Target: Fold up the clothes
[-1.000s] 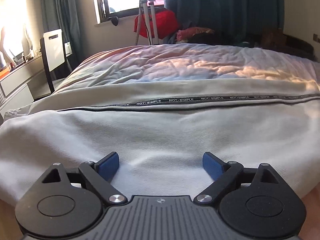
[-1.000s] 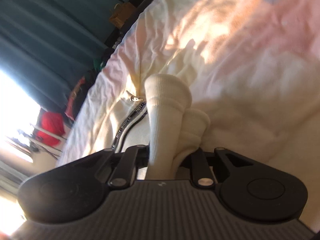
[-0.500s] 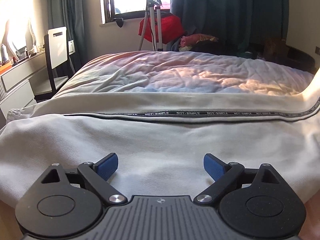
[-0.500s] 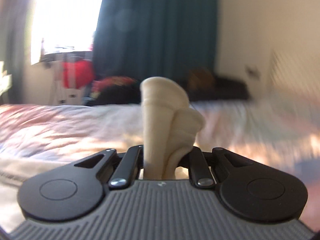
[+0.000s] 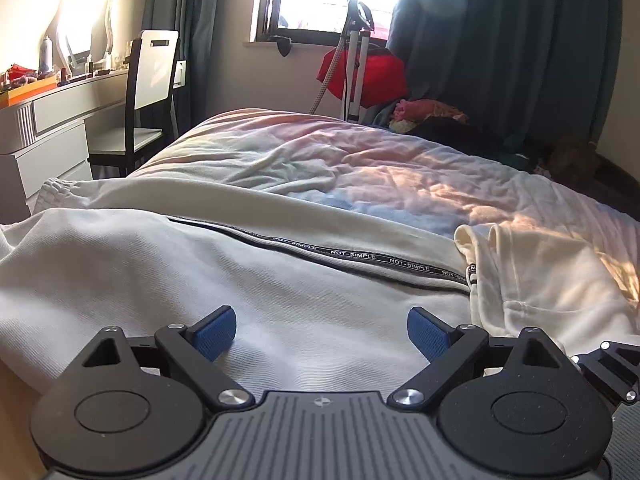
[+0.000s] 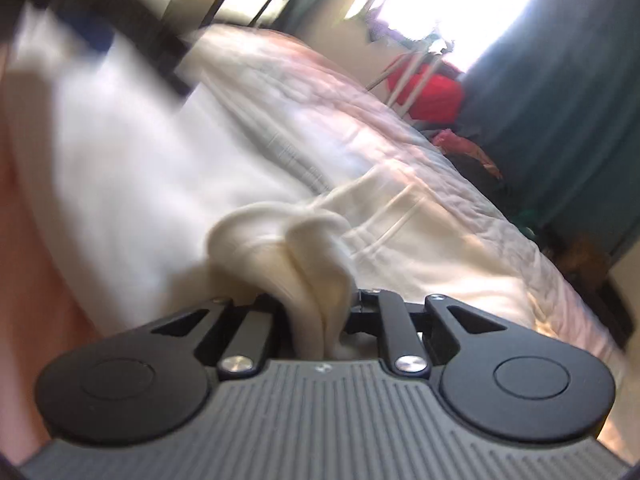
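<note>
- Left wrist view: the left gripper (image 5: 320, 334) hovers over a cream-white cotton garment with a black lettered zip tape (image 5: 280, 280) spread across the near part of the bed.
- Its jaws stand wide apart; the blue textured pads (image 5: 214, 334) grip nothing, and bare fabric lies between them.
- The black zip tape (image 5: 360, 258) runs diagonally across the garment, ending at a small metal puller near a folded cream portion (image 5: 540, 280) on the right.
- Part of the right gripper (image 5: 612, 368) shows at the lower right edge, just beside the left one.
- Beyond the garment lies a rumpled pale quilted bed cover (image 5: 360, 168); a white-backed dark-framed chair (image 5: 150, 92) stands at a grey-white dresser (image 5: 52, 128); a red cloth bag (image 5: 372, 76) and dark teal curtains (image 5: 500, 52) sit by the window.
- Right wrist view, motion-blurred: the jaws of the right gripper (image 6: 316, 320) are narrow, clamped on a bunched fold of the cream garment (image 6: 280, 240), which stands up between them.
- The rest of the garment (image 6: 400, 224) trails onto the bed cover (image 6: 300, 92).
</note>
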`<action>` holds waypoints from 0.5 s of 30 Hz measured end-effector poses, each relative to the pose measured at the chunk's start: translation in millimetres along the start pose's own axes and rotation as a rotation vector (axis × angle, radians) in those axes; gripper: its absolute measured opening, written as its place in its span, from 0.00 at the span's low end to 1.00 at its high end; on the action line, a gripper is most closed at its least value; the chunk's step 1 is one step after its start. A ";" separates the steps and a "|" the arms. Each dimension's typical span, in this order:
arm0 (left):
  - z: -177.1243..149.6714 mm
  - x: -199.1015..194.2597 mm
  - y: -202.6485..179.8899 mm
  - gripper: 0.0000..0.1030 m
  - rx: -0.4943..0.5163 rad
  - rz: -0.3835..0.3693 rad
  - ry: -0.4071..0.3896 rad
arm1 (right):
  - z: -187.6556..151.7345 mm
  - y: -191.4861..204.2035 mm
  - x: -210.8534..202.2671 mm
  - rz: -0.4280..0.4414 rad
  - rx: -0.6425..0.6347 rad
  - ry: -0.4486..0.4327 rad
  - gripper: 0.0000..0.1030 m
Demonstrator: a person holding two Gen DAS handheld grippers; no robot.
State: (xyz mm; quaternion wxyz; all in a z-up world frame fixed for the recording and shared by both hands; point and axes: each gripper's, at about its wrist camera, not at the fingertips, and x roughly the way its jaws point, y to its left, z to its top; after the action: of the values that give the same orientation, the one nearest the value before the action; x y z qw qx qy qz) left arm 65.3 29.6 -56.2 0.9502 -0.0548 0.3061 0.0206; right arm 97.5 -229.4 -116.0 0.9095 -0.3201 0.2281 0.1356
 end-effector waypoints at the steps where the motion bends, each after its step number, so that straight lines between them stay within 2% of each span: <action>1: 0.3 0.2 0.2 0.91 -0.007 -0.007 -0.002 | 1.5 -3.2 -2.1 0.003 0.017 -0.001 0.14; 3: 2.1 -0.1 2.4 0.91 -0.025 -0.022 -0.009 | 4.7 -12.9 -9.7 0.011 0.071 -0.026 0.14; 7: 4.9 -0.6 9.0 0.91 -0.074 -0.045 -0.018 | 20.0 -5.6 -43.0 0.062 0.115 -0.202 0.14; 8: 5.4 -0.6 11.1 0.91 -0.089 -0.054 -0.017 | 23.6 -0.8 -46.3 0.093 0.116 -0.218 0.14; 11: 6.3 0.3 15.5 0.91 -0.125 -0.069 -0.012 | 27.7 19.5 -37.1 0.176 0.099 -0.174 0.14; 15: 6.0 -1.4 18.5 0.91 -0.146 -0.087 -0.010 | 25.8 22.1 -26.5 0.213 0.117 -0.120 0.17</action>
State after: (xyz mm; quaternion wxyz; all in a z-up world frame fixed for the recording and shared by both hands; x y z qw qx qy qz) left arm 66.3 48.7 -52.2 0.9452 -0.1371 0.2962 0.0019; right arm 74.6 -198.8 -96.3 0.9190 -0.2320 0.2135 0.2368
